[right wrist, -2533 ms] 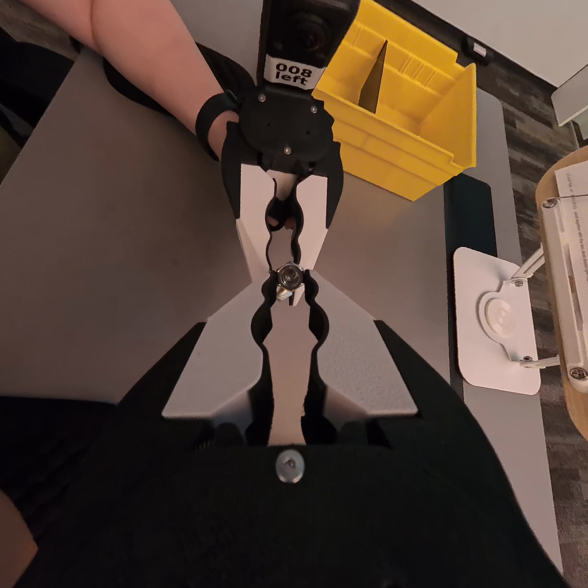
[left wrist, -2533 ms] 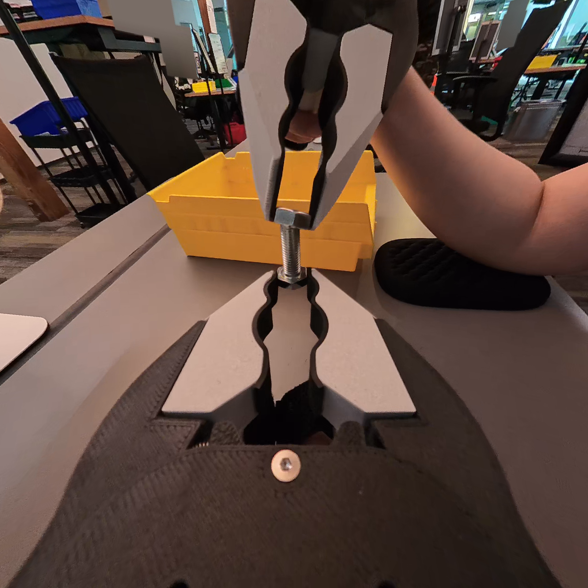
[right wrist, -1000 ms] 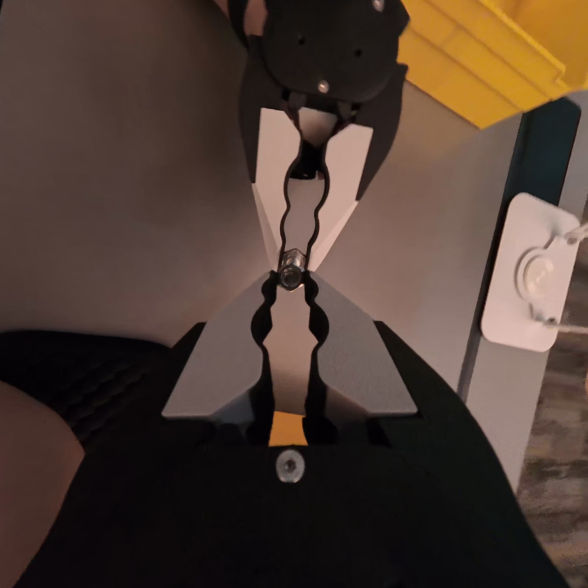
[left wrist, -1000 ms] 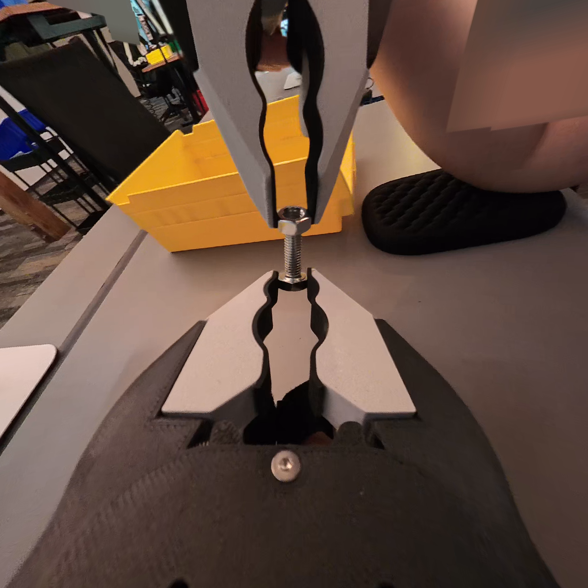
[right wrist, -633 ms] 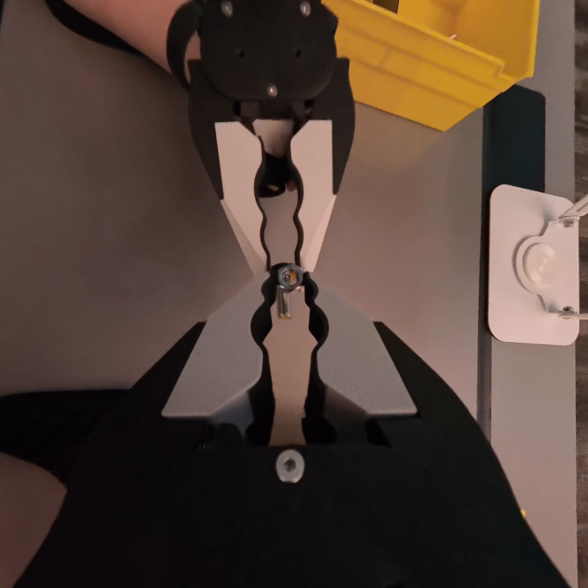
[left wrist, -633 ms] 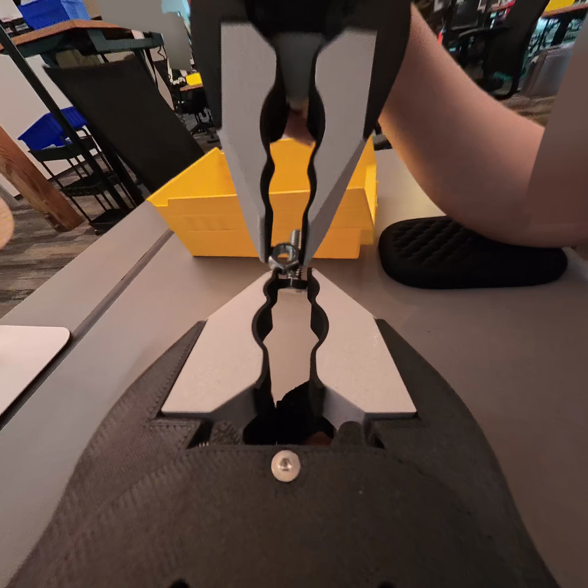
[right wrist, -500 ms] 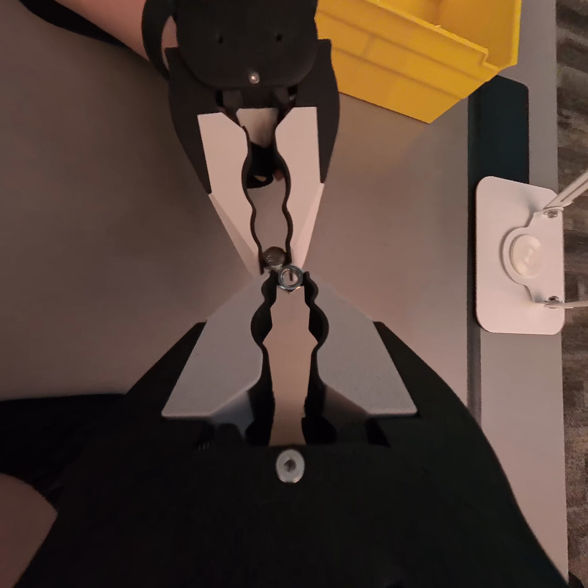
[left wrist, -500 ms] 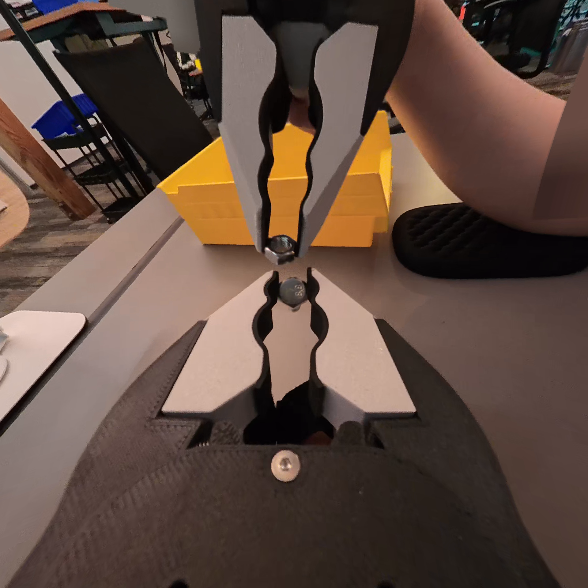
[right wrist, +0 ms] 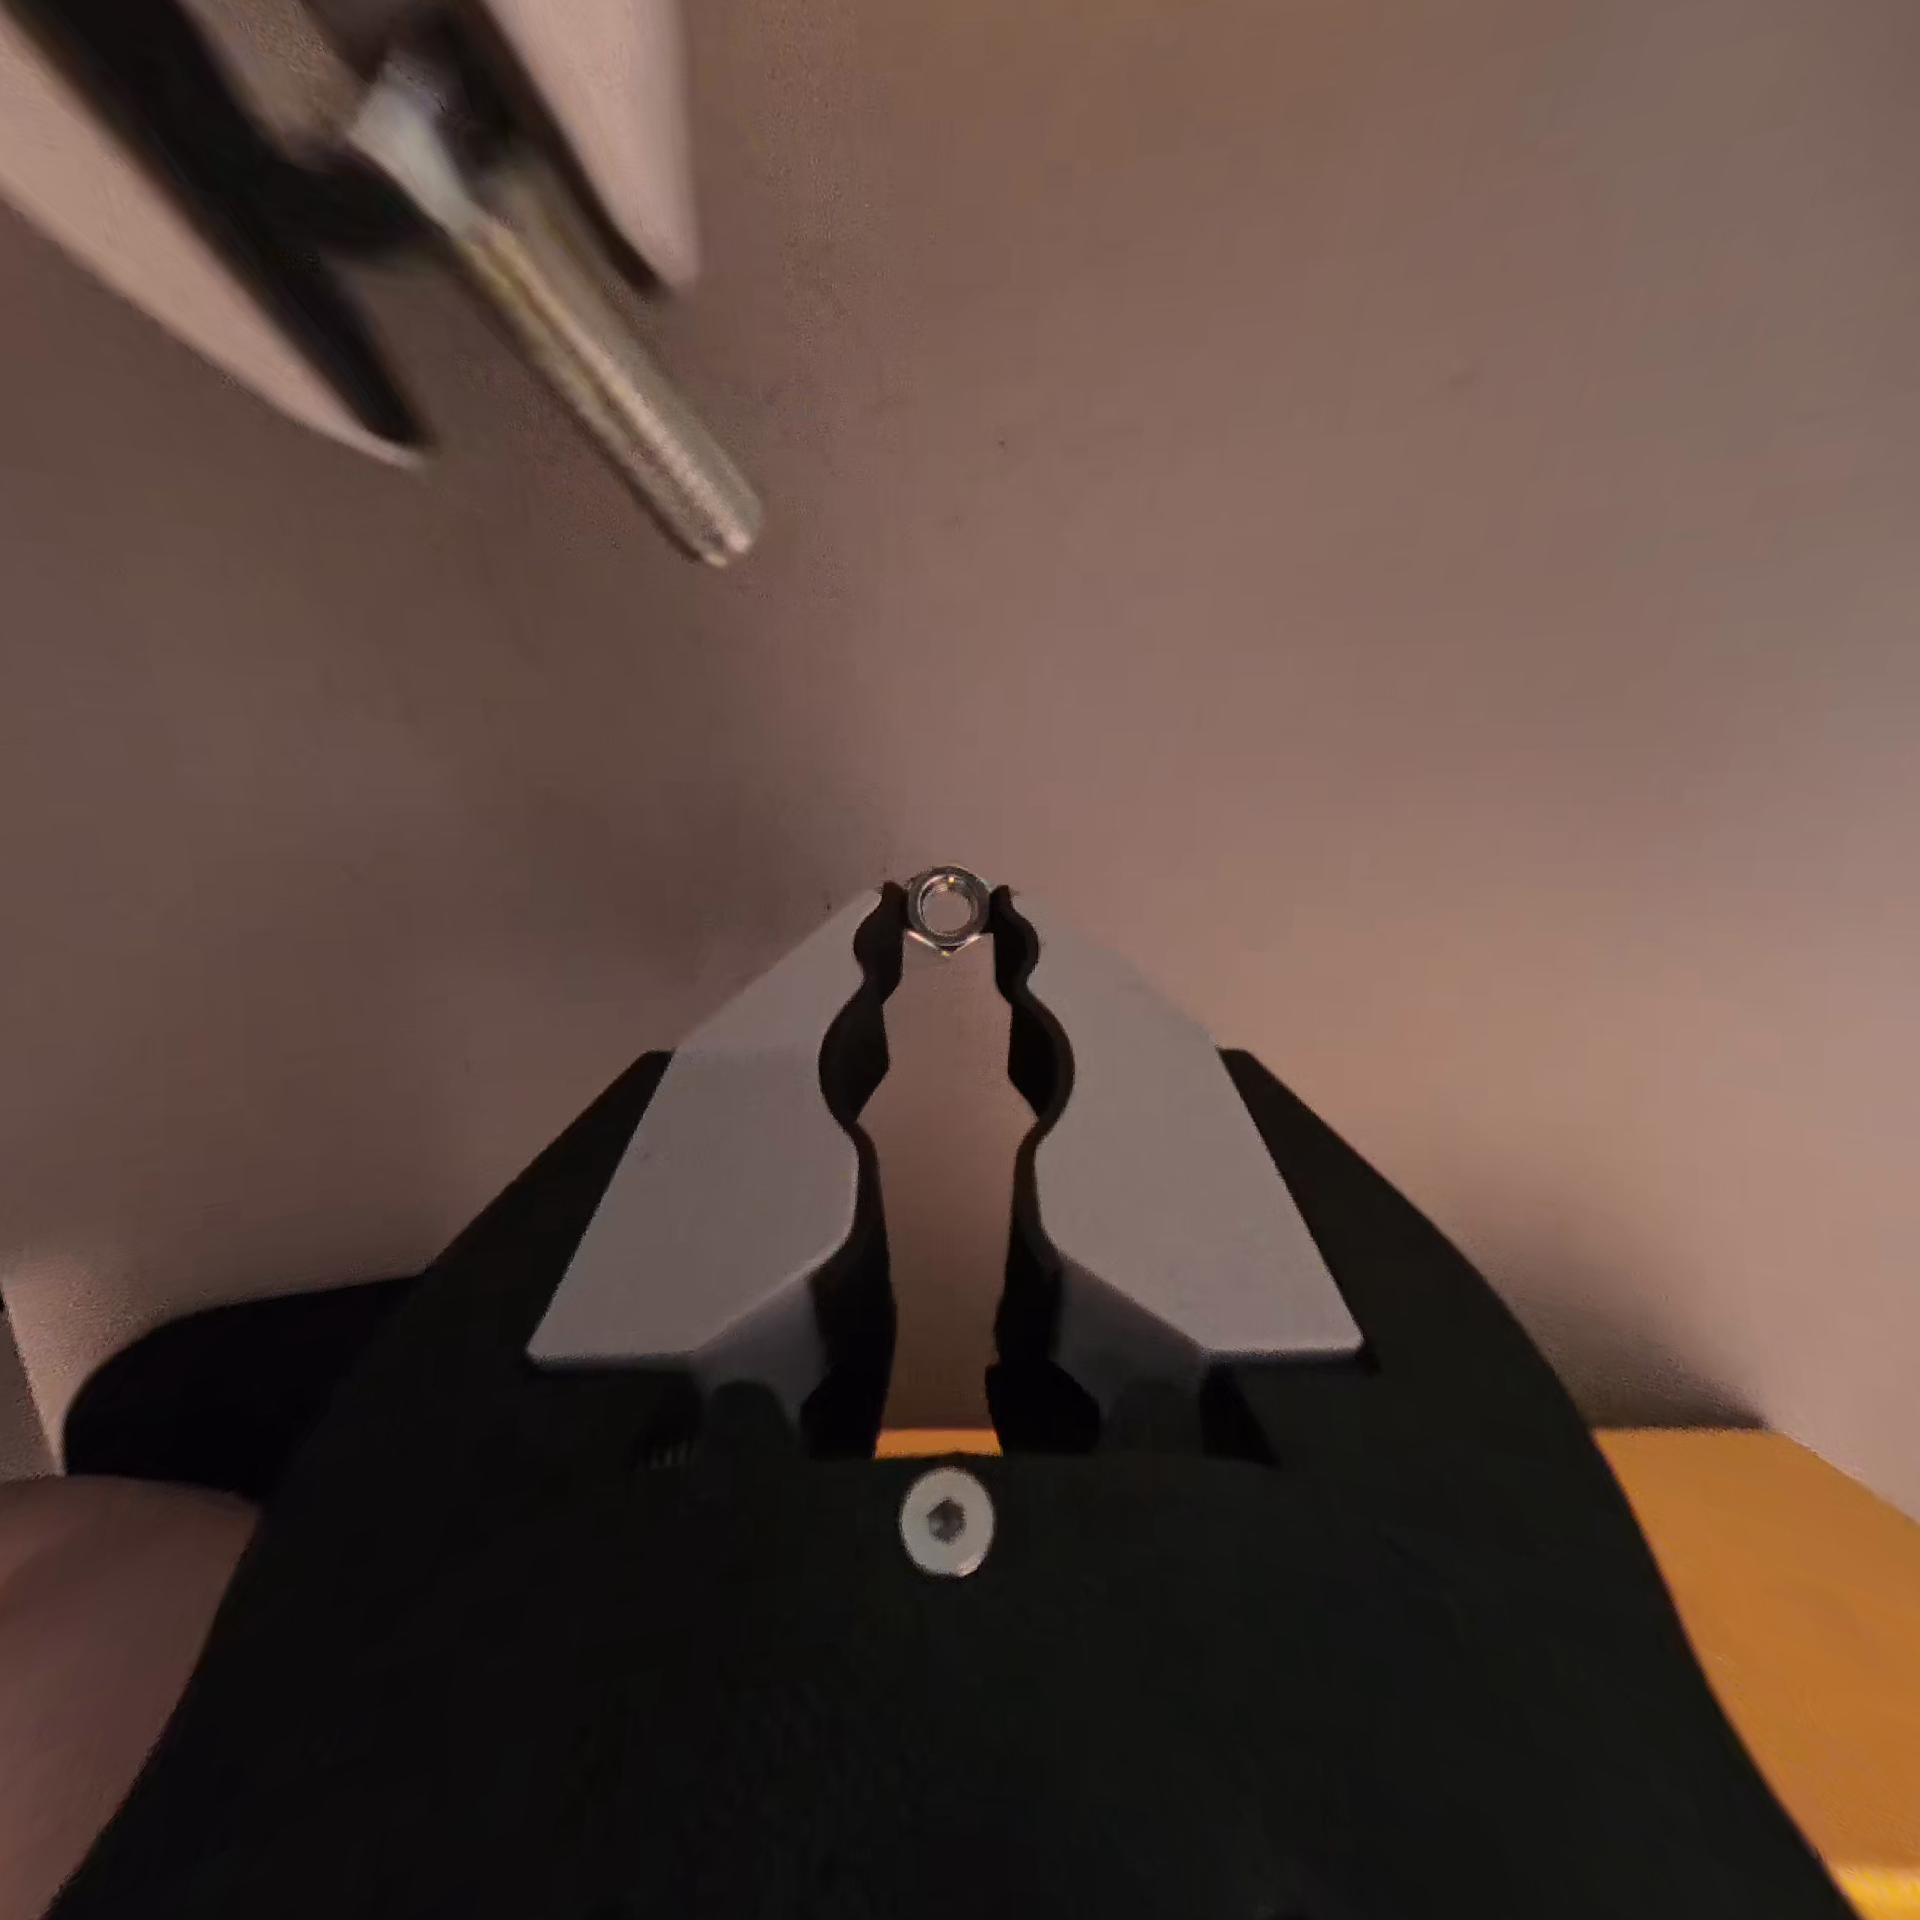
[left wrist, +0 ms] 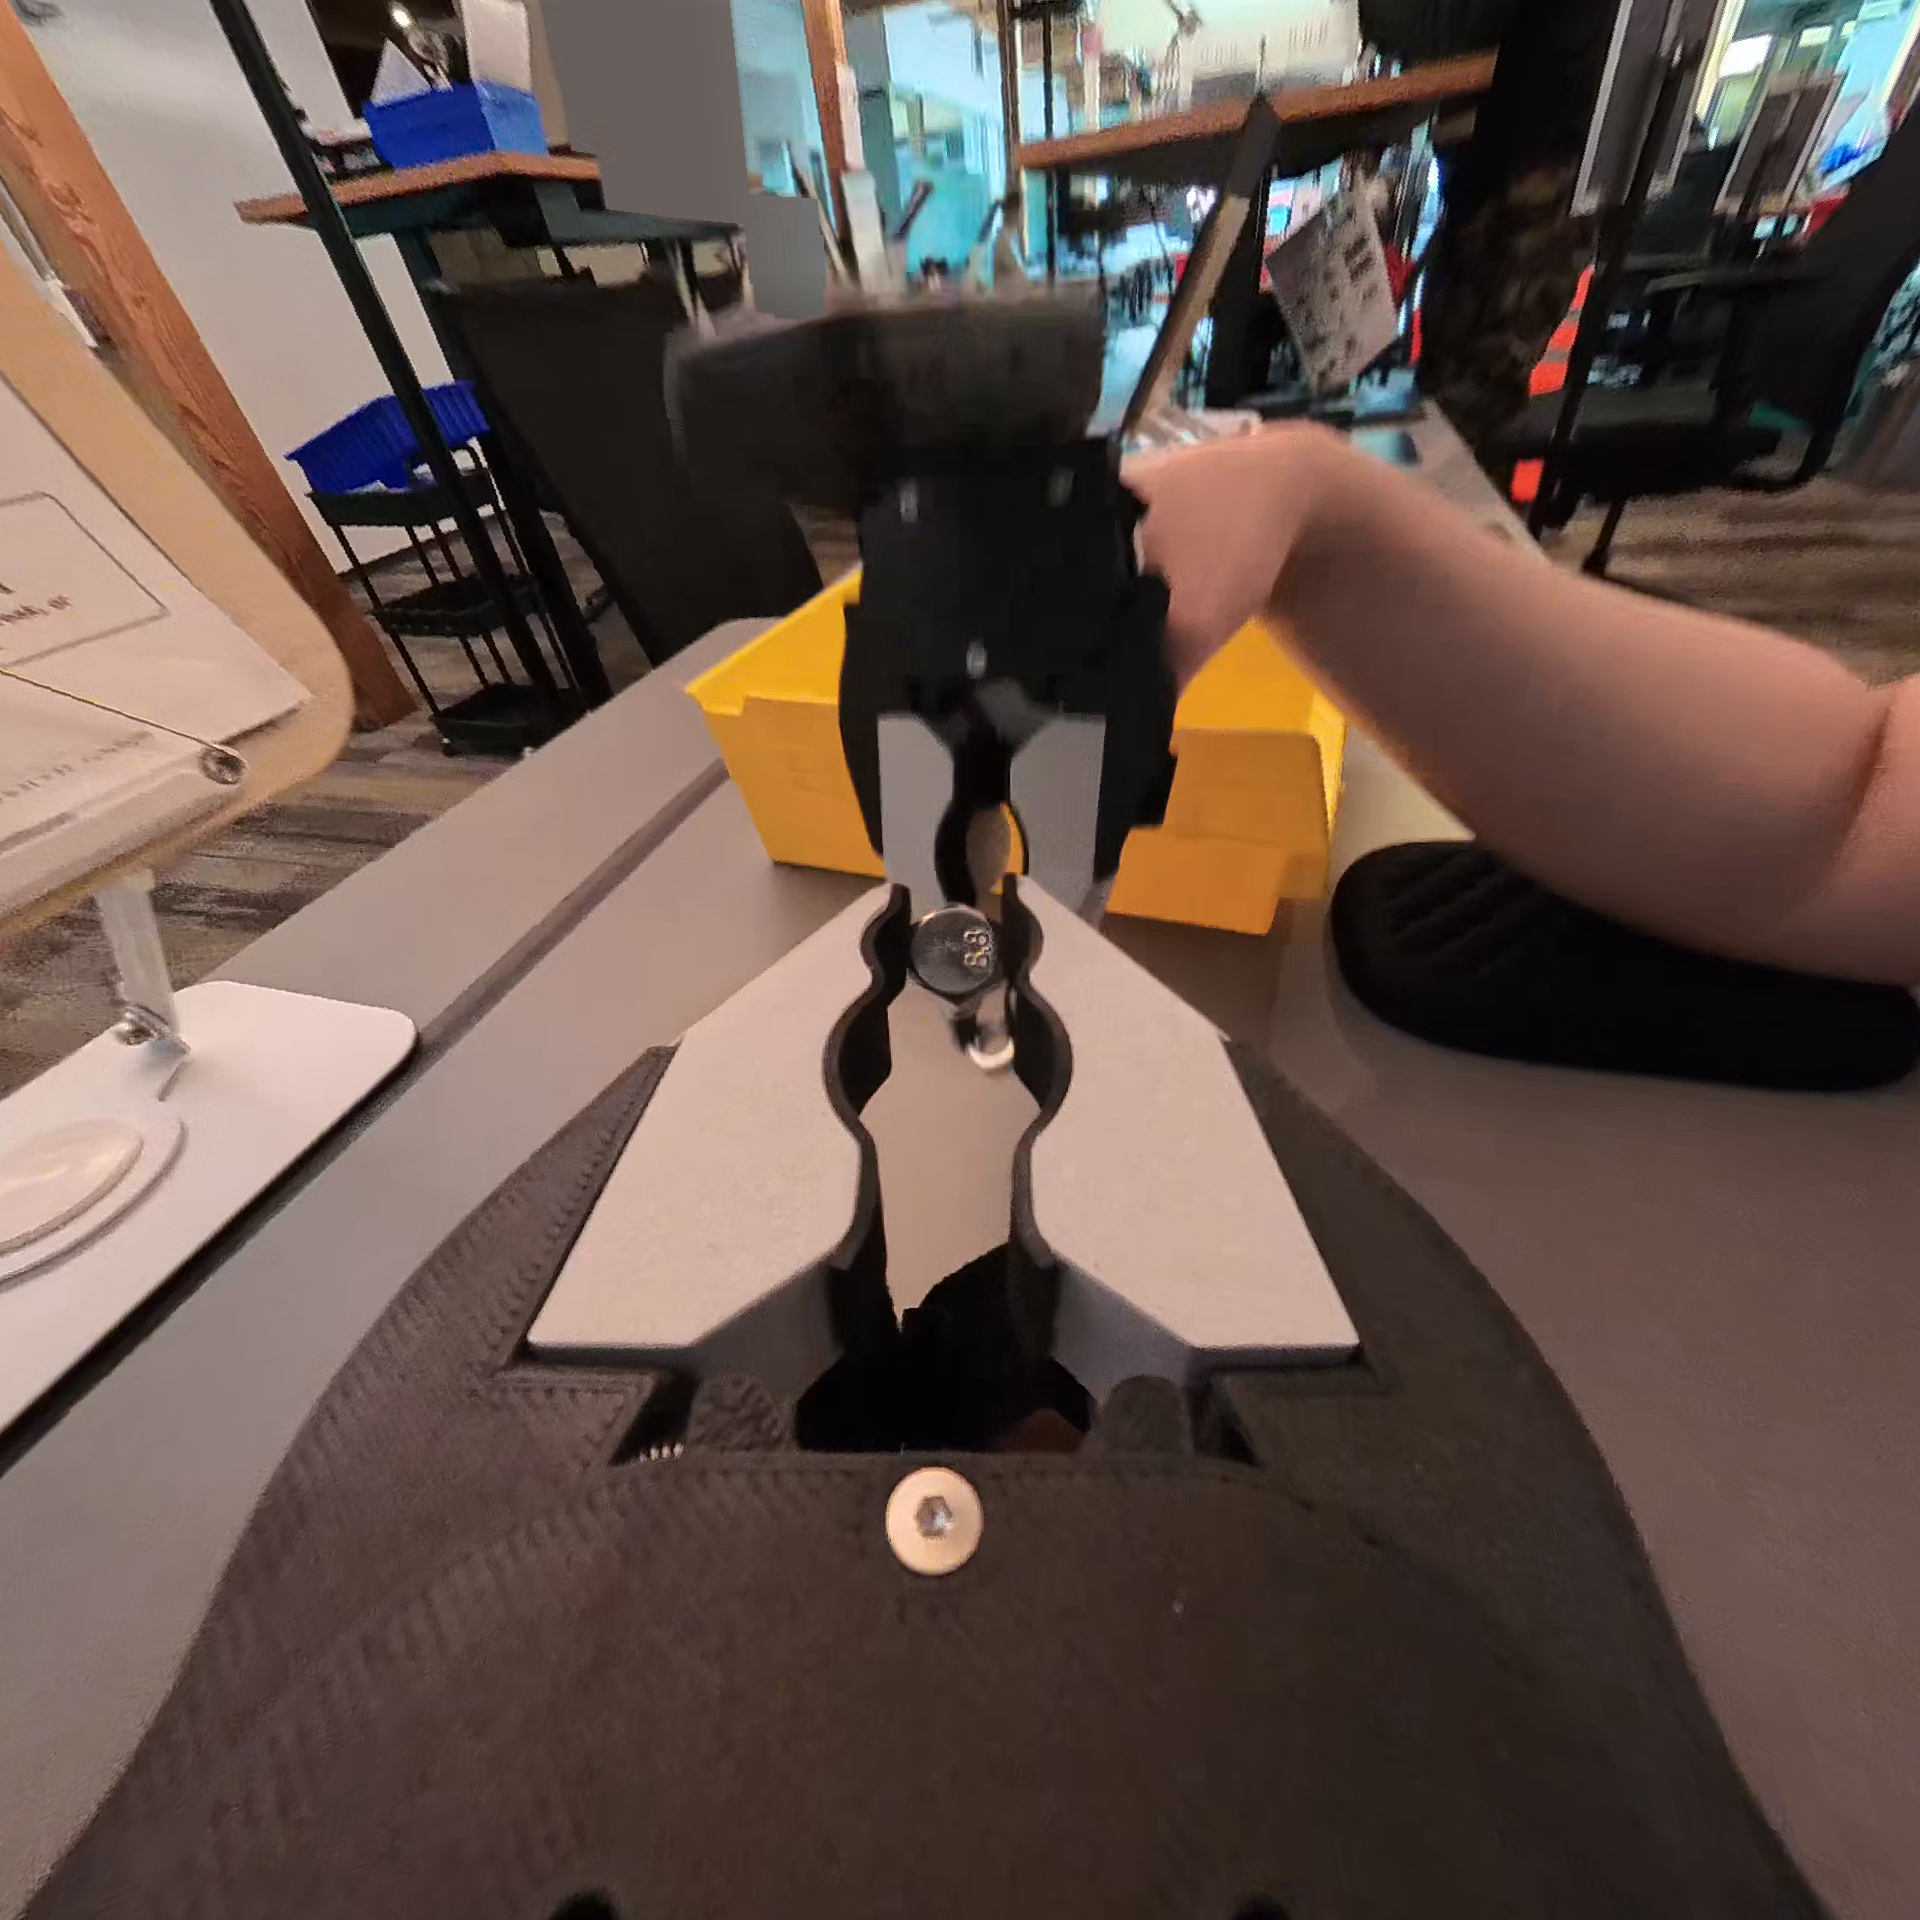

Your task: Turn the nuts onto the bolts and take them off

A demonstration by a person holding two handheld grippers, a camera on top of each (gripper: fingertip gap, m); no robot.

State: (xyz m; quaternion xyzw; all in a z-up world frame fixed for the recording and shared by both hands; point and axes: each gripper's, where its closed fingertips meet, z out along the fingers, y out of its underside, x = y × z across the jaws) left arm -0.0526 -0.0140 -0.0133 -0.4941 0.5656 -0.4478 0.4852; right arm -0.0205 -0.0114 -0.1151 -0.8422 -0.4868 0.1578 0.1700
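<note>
My left gripper (left wrist: 951,935) is shut on the head of a silver bolt (left wrist: 956,961), whose bare threaded shank slants down toward the table. In the right wrist view the bolt (right wrist: 613,384) shows blurred at the top left, held in the left gripper (right wrist: 530,364). My right gripper (right wrist: 945,909) is shut on a small silver hex nut (right wrist: 945,916) at its fingertips, with the nut's hole facing the camera. The nut is apart from the bolt. In the left wrist view the right gripper (left wrist: 982,831) points down just behind my left fingertips; the nut is hidden there.
A yellow bin (left wrist: 1226,790) stands behind the grippers on the grey table (left wrist: 1558,1299); its edge also shows in the right wrist view (right wrist: 1714,1610). A black wrist rest (left wrist: 1558,966) lies under the person's forearm (left wrist: 1558,717). A white stand base (left wrist: 229,1081) sits at the left. Across from one pair of fingers to the other is roughly 11 cm.
The nut has come off the bolt's thread. The two grippers have moved apart, the right one carrying the nut, the left one keeping the bolt, now turned head toward its camera.
</note>
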